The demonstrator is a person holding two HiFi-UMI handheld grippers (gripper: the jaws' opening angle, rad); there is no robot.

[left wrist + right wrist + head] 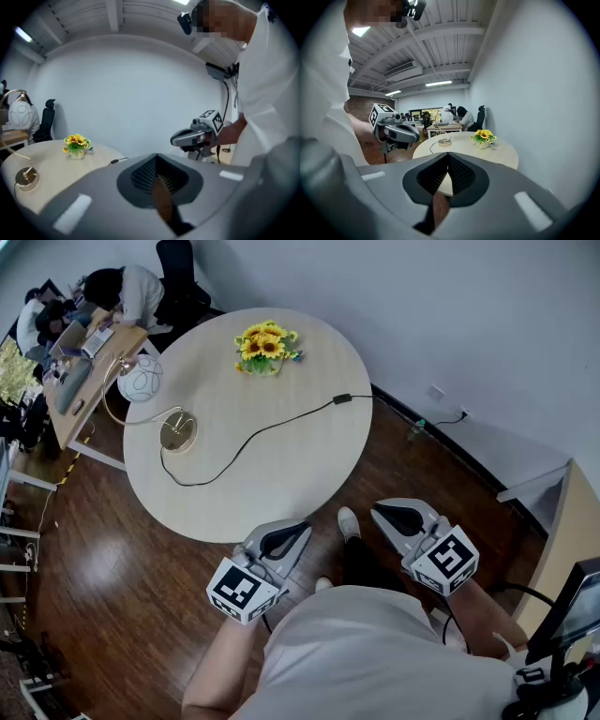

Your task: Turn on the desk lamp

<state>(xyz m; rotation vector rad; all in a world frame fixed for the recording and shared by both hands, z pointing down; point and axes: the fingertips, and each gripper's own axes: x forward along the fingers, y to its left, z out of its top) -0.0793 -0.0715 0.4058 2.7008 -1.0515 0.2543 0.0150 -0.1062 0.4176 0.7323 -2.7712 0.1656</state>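
You held both claws low in front of your body, short of the round desk (pixel 281 465) and touching nothing on it. Your left claw (pixel 298 528) had its jaws pressed together, with only a thin slit between them in the left gripper view, and it gripped nothing. Your right claw (pixel 382 512) was the same: jaws closed against each other and empty. Both pointed toward the near edge of the desk, the left one just over the rim and the right one above the wooden floor (pixel 112 577) beside it.

The desk lamp (pixel 142 381) stood on the far left part of the desk, well apart from both claws. Its white globe shade hung past the desk's edge on a curved thin stem, and its round brass base (pixel 178 432) sat flat on the top. A black cord (pixel 253 437) ran from the base in a loop across the desk to a small black block (pixel 342 398) at the right edge, then went down toward the wall.

A small pot of sunflowers (pixel 265 345) stood near the far edge, apart from the lamp. Beyond the lamp, people sat at another desk (pixel 94 352) cluttered with gear.
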